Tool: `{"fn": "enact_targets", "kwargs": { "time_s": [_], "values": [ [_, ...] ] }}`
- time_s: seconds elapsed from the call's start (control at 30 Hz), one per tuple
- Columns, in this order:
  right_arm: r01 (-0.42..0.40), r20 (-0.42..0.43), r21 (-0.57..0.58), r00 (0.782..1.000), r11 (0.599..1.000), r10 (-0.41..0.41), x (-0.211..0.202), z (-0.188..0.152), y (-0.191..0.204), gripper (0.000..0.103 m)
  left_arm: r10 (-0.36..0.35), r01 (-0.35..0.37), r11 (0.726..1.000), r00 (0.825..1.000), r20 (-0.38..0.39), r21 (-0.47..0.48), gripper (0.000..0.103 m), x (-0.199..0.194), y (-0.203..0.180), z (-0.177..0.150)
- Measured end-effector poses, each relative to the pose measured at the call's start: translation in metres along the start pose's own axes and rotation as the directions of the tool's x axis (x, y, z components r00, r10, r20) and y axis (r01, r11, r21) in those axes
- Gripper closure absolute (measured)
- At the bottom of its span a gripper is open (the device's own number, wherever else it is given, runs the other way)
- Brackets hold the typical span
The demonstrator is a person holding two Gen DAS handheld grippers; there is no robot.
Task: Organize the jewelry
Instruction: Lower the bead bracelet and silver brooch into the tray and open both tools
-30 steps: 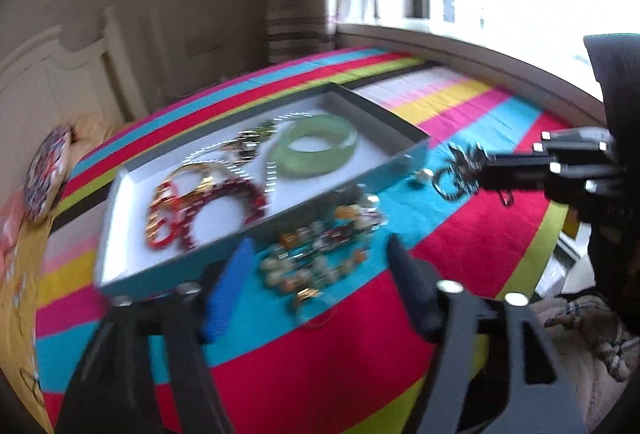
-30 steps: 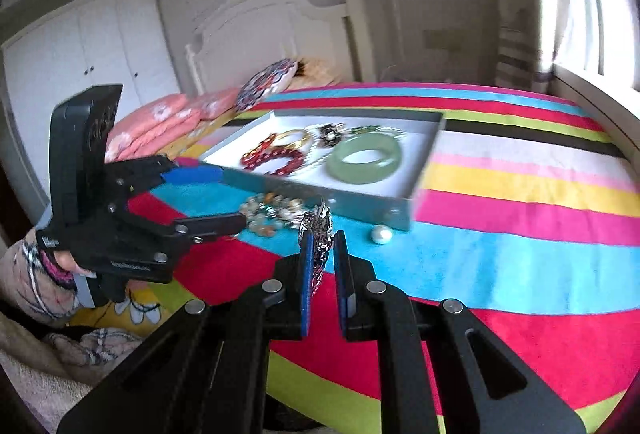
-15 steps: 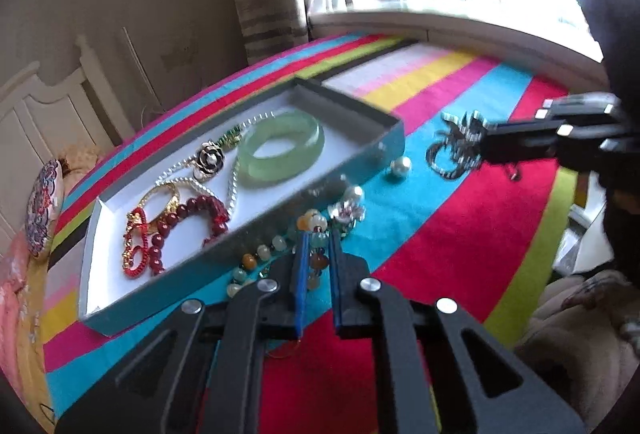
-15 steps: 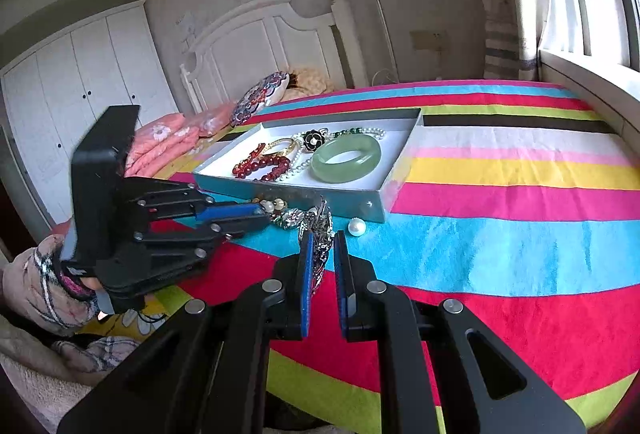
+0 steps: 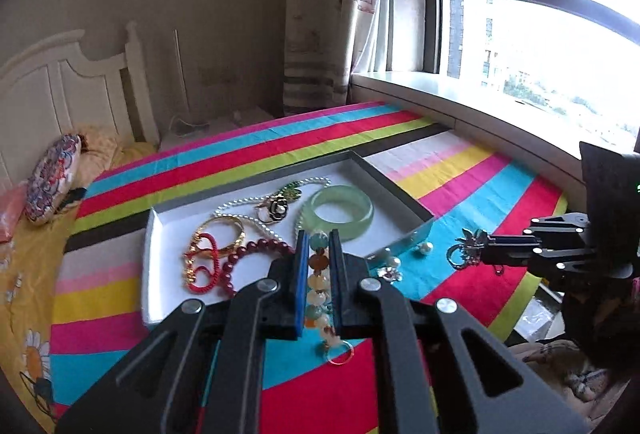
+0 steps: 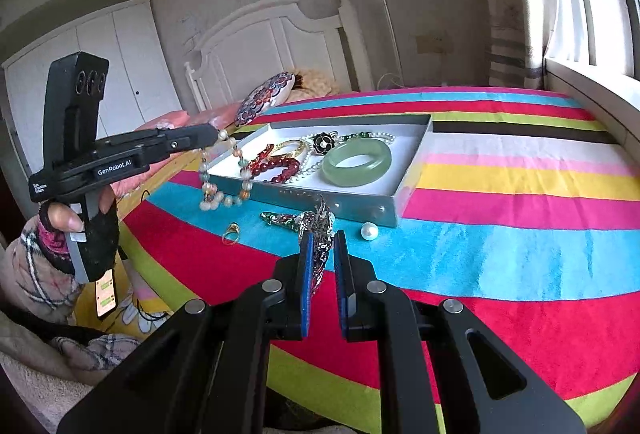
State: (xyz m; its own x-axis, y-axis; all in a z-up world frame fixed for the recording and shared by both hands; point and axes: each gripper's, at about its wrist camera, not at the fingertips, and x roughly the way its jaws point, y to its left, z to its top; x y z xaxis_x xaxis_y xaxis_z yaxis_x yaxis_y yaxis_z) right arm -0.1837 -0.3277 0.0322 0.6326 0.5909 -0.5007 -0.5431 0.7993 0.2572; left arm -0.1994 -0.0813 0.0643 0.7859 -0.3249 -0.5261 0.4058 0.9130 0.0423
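Note:
My left gripper (image 5: 318,239) is shut on a bracelet of pale stone beads (image 5: 316,284). In the right wrist view that bracelet (image 6: 224,178) hangs in a loop from the left gripper (image 6: 214,136), clear of the blanket and beside the near left corner of the jewelry box (image 6: 376,208). My right gripper (image 6: 323,240) is shut on a silver filigree ornament (image 6: 320,222) just above the blanket, in front of the box. The box (image 5: 416,230) holds a jade bangle (image 5: 342,210), a red bead bracelet (image 5: 256,254), a gold bangle, a pearl strand and a black flower brooch.
On the striped blanket in front of the box lie a gold ring (image 6: 231,230), a green and red brooch (image 6: 280,219) and a loose pearl (image 6: 369,232). A patterned cushion (image 6: 264,102) and a white headboard stand behind. A window sill runs along the right.
My left gripper shut on the bead bracelet that lay in front of the box, then rose with it so it now hangs free. The right gripper kept still with its ornament.

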Motion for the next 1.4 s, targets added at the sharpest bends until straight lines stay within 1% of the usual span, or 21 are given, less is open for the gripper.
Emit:
{"fn": "enact_targets", "kwargs": {
  "time_s": [0.23,0.4,0.53,0.7,0.9,1.03,1.17,1.3,1.4],
  "values": [
    [0.003,0.014,0.001,1.0,1.0,-0.003,-0.003,0.005,0.003,0.092,0.019,-0.019,1.0,1.0,-0.012,-0.002,0.094,0.002,0.001,-0.004],
    [0.022,0.005,-0.017,1.0,1.0,-0.022,0.002,0.012,0.008,0.092,0.033,-0.033,0.999,0.999,-0.015,-0.001,0.094,0.001,0.005,-0.005],
    [0.041,-0.003,-0.055,0.999,0.998,-0.042,0.011,0.026,0.014,0.092,0.049,-0.049,0.999,0.999,-0.016,0.006,0.094,0.002,0.009,-0.004],
    [0.046,0.002,-0.088,0.999,0.995,-0.046,0.027,0.048,0.024,0.092,0.06,-0.06,0.998,0.998,-0.009,-0.006,0.094,0.002,0.017,0.0],
    [0.048,-0.01,-0.114,0.999,0.992,-0.05,0.05,0.063,0.033,0.092,0.076,-0.076,0.997,0.997,-0.006,-0.018,0.094,0.004,0.028,0.005],
    [0.076,-0.027,-0.11,0.996,0.991,-0.08,0.073,0.074,0.031,0.092,0.089,-0.089,0.996,0.996,-0.007,-0.03,0.094,0.013,0.04,0.013],
    [0.084,-0.056,-0.083,0.994,0.993,-0.089,0.094,0.08,0.026,0.092,0.107,-0.107,0.993,0.994,-0.015,-0.046,0.094,0.027,0.052,0.023],
    [0.083,-0.079,-0.097,0.993,0.992,-0.091,0.109,0.082,0.03,0.092,0.14,-0.142,0.988,0.99,-0.034,-0.056,0.094,0.045,0.062,0.029],
    [0.082,-0.097,-0.117,0.991,0.99,-0.093,0.12,0.086,0.033,0.092,0.157,-0.162,0.983,0.986,-0.055,-0.089,0.094,0.059,0.076,0.032]
  ]
}}
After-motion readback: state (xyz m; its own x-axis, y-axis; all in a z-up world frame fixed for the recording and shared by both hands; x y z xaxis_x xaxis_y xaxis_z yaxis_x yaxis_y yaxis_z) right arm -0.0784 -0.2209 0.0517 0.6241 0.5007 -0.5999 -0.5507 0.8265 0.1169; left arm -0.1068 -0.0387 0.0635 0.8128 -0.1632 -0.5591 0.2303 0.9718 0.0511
